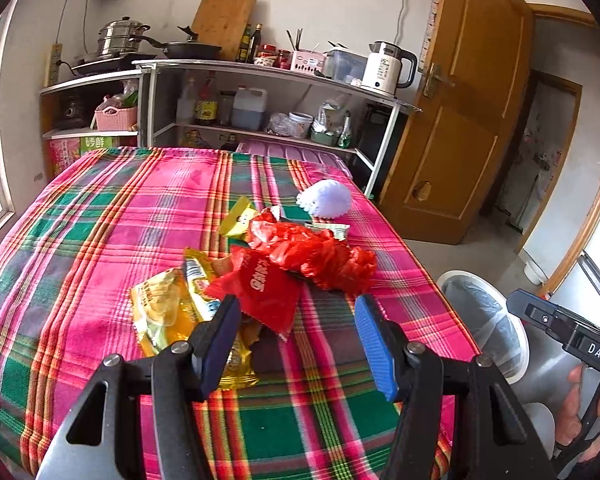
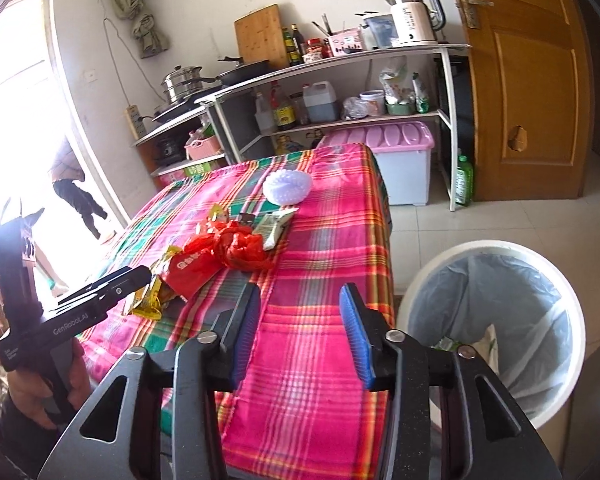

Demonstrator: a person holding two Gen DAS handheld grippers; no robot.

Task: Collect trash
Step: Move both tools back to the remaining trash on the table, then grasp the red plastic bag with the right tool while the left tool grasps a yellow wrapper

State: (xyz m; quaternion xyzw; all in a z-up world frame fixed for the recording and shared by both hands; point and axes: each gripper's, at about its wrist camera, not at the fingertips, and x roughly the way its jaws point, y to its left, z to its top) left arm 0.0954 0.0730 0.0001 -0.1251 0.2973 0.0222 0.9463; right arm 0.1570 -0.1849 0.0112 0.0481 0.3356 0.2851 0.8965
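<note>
A pile of trash lies on the plaid tablecloth [image 1: 100,216]: a yellow snack bag [image 1: 168,312], a red wrapper [image 1: 266,292], a crumpled red plastic bag [image 1: 316,248], a small yellow packet [image 1: 238,218] and a white foam net [image 1: 326,198]. My left gripper [image 1: 296,340] is open and empty, just short of the red wrapper. My right gripper [image 2: 300,332] is open and empty above the table's near edge, left of the white trash bin [image 2: 496,320]. The pile shows in the right wrist view too, with the red plastic bag [image 2: 240,248] and a pale green wrapper [image 2: 276,224].
The lined bin [image 1: 484,320] stands on the floor at the table's right side. A kitchen shelf [image 1: 260,72] with pots, bottles and a kettle [image 1: 388,68] stands behind the table. A wooden door [image 1: 460,100] is at the right. A pink-lidded box [image 2: 400,160] sits beyond the table.
</note>
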